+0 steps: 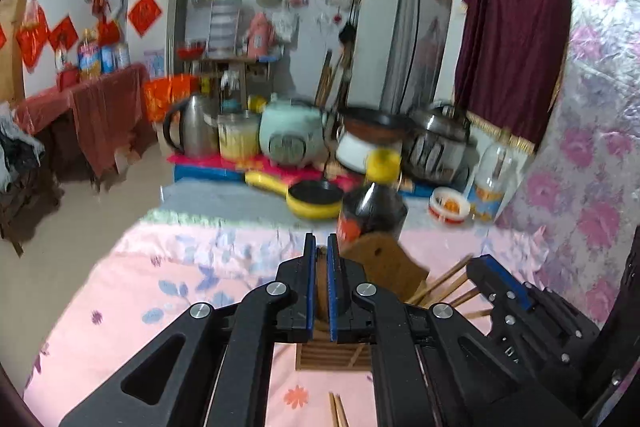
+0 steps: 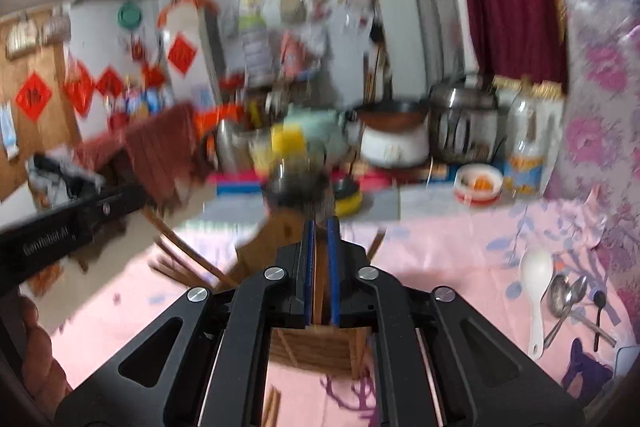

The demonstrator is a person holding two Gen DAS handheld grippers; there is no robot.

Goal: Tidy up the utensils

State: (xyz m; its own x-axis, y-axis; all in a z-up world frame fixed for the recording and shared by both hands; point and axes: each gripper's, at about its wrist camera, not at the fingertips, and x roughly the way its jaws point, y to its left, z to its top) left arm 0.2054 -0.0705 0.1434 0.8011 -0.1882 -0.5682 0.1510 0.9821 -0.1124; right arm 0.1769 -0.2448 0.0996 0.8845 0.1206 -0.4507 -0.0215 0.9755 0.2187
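Jaws of left gripper (image 1: pixel 321 251) nearly together, right gripper (image 2: pixel 321 231) pinching chopsticks (image 2: pixel 319 287), wooden holder (image 2: pixel 310 347) beneath.

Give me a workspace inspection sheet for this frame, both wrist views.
Surface: pink floral cloth, wrinkled.
Job's things: wooden holder with chopsticks fanning out; white rice spoon and metal spoons lying to the right; loose chopsticks near the front edge.
Clutter: dark bottle with yellow cap behind the holder.
Grippers: left gripper nearly shut on something brown, blurred; right gripper shut on chopsticks.
Cables: nothing seen.
Surroundings: kettle, rice cooker, yellow pan, pots, maroon curtain.
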